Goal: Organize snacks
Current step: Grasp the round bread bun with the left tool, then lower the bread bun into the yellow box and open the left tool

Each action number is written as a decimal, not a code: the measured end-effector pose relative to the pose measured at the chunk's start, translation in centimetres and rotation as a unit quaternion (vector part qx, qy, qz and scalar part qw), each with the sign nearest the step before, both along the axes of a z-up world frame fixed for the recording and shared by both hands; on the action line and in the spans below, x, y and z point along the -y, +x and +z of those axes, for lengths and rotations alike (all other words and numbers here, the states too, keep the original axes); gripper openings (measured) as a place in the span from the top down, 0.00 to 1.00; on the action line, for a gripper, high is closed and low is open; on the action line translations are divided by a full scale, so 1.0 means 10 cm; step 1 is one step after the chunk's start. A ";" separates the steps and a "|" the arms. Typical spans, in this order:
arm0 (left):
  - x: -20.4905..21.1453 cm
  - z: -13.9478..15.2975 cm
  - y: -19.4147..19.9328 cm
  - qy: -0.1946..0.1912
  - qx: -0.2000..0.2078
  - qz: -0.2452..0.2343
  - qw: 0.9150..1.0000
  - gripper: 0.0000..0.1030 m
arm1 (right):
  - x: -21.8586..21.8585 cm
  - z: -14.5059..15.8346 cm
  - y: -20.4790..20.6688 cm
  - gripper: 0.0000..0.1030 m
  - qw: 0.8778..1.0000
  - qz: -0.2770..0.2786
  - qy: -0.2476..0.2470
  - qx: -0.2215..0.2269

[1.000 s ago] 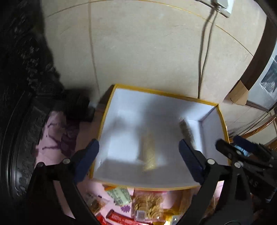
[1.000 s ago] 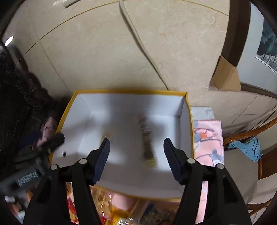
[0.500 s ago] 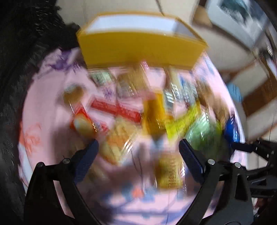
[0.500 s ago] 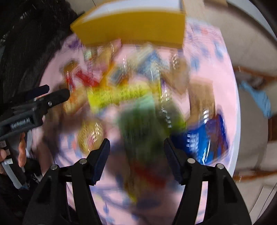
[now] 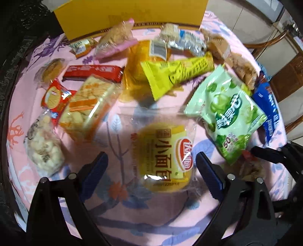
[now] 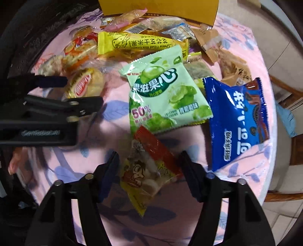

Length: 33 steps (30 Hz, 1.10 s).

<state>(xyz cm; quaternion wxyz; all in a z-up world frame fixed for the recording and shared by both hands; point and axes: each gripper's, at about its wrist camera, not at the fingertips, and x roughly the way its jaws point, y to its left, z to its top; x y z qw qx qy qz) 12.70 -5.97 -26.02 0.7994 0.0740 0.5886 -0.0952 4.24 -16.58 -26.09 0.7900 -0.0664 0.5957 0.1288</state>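
Observation:
Many wrapped snacks lie on a pink flowered cloth (image 5: pixel 151 217). My left gripper (image 5: pixel 151 168) points down, open, its fingers standing either side of a yellow small-bread packet (image 5: pixel 162 157) without pressing it. In the right wrist view the left gripper (image 6: pixel 79 92) shows around that bread (image 6: pixel 85 85). My right gripper (image 6: pixel 150 168) hangs over a red and yellow cartoon packet (image 6: pixel 149 170). Its jaws are closing, and the packet lies between the pads, which are not pressing it. A yellow box (image 5: pixel 132 15) stands at the far edge, with only its outer wall in view.
A green fruit-candy bag (image 6: pixel 164 90), a blue cookie packet (image 6: pixel 236 117) and a yellow rice-cracker stick (image 5: pixel 178 72) lie just beyond the grippers. More packets crowd the cloth toward the box. A wooden chair (image 6: pixel 284 94) stands past the table's right edge.
Both grippers swung back from over the box's white inside and came down over the snacks on the cloth. The right jaws stand narrower than before.

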 end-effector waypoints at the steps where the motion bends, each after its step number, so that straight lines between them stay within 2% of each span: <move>1: 0.01 -0.04 0.00 0.005 -0.003 0.001 1.000 0.07 | -0.02 0.00 -0.05 0.49 1.000 0.003 -0.011 0.005; 4: 0.00 -0.09 -0.02 0.003 -0.010 0.009 1.000 0.07 | 0.00 0.01 -0.13 0.55 1.000 -0.012 -0.006 0.003; 8: -0.02 -0.08 0.01 -0.008 0.001 0.018 1.000 0.09 | 0.23 0.14 -0.28 0.56 0.997 -0.065 0.041 0.005; 9: -0.03 -0.05 0.02 -0.012 0.010 0.017 1.000 0.17 | 0.26 0.20 -0.29 0.56 0.996 -0.074 0.049 0.011; 10: -0.03 -0.04 0.02 -0.014 0.015 0.016 1.000 0.29 | 0.27 0.27 -0.30 0.56 0.995 -0.082 0.054 0.019; 11: -0.01 -0.03 0.02 -0.012 0.019 0.011 1.000 0.32 | 0.28 0.32 -0.29 0.56 0.994 -0.087 0.059 0.024; 12: 0.00 -0.01 0.03 -0.013 0.023 0.009 1.000 0.43 | 0.29 0.37 -0.26 0.56 0.994 -0.090 0.063 0.027; 13: 0.01 0.00 0.03 -0.013 0.025 0.006 1.000 0.47 | 0.31 0.41 -0.23 0.56 0.993 -0.093 0.066 0.033; 17: -0.03 0.05 0.03 -0.035 0.025 0.015 0.999 0.51 | 0.32 0.60 -0.04 0.56 0.990 -0.105 0.080 0.051; 21: -0.17 0.32 -0.01 -0.053 0.040 0.028 0.997 0.51 | 0.35 0.77 0.05 0.56 0.987 -0.109 0.100 0.063; 25: -0.20 0.61 0.08 -0.048 0.062 0.037 0.996 0.51 | 0.25 0.88 0.29 0.56 0.985 -0.105 0.115 0.075; 29: -0.24 0.91 0.42 -0.044 0.093 0.051 0.993 0.51 | 0.12 1.08 0.68 0.56 0.984 -0.097 0.116 0.096; 33: -0.34 1.27 0.95 -0.044 0.129 0.063 0.989 0.51 | 0.00 1.42 1.12 0.56 0.982 -0.079 0.109 0.133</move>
